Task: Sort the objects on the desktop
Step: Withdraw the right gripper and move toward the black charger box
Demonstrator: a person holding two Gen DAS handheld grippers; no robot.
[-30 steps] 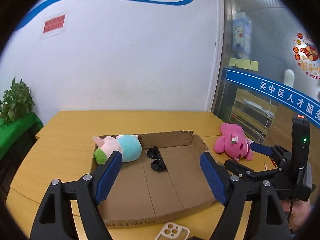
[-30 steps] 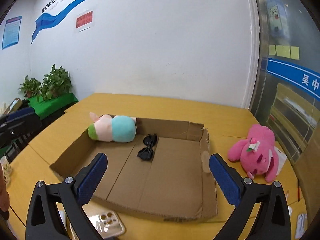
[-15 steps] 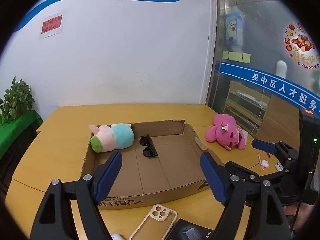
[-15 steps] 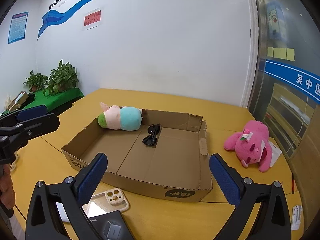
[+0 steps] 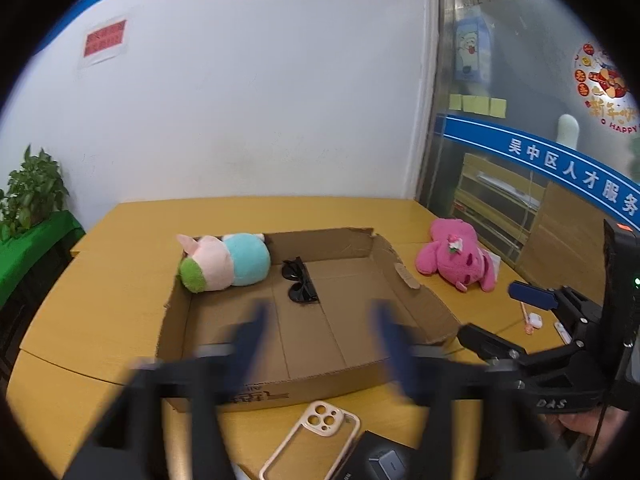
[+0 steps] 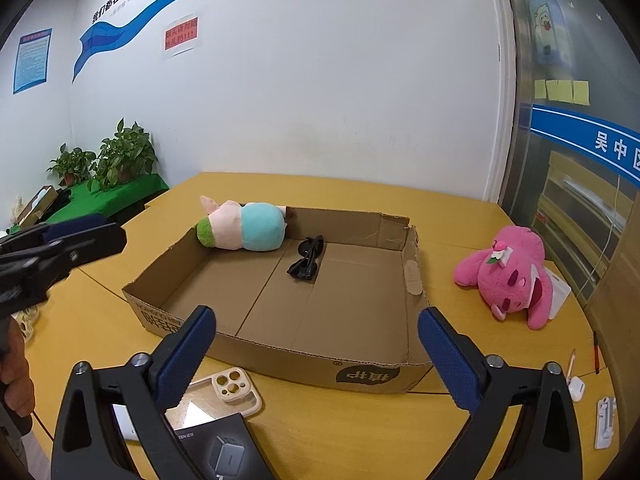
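Office corner, white wall with a blue swoosh, glass partition at 3 o'clock, potted plants at 9 o'clock. Yellow-wood table (image 6: 352,188) carrying a shallow cardboard box (image 6: 280,364) at centre.

Inside the box already: pastel plush (image 6: 244,230) tucked in the far-left corner, at 11 o'clock from the right gripper, and folded black sunglasses (image 6: 306,262) near the middle, long axis running roughly 12 to 6 o'clock.

Outside the box, so judged unsorted: pink plush (image 6: 508,276) lying on the table at 2 o'clock from the right gripper, apart from the box's right wall, long axis slanting about 10 to 4 o'clock in that view. Cream phone case (image 6: 228,394) flat on the table just in front of the box's near wall, at 7 o'clock, with a black product box (image 6: 216,450) just below it. Small white items near the table's right edge, too small to name.

Right gripper (image 6: 316,344) spread wide, nothing between the blue pads, aimed over the near wall of the box. Left gripper (image 5: 318,340) smeared by motion blur; pads appear parted with nothing between them, though hard to confirm.

Likely next pick: either the phone case, close under both grippers, or the pink plush. For the plush, the right gripper clearly nearer, needing a swing toward 2 o'clock and a turn to close across the body rather than along it.
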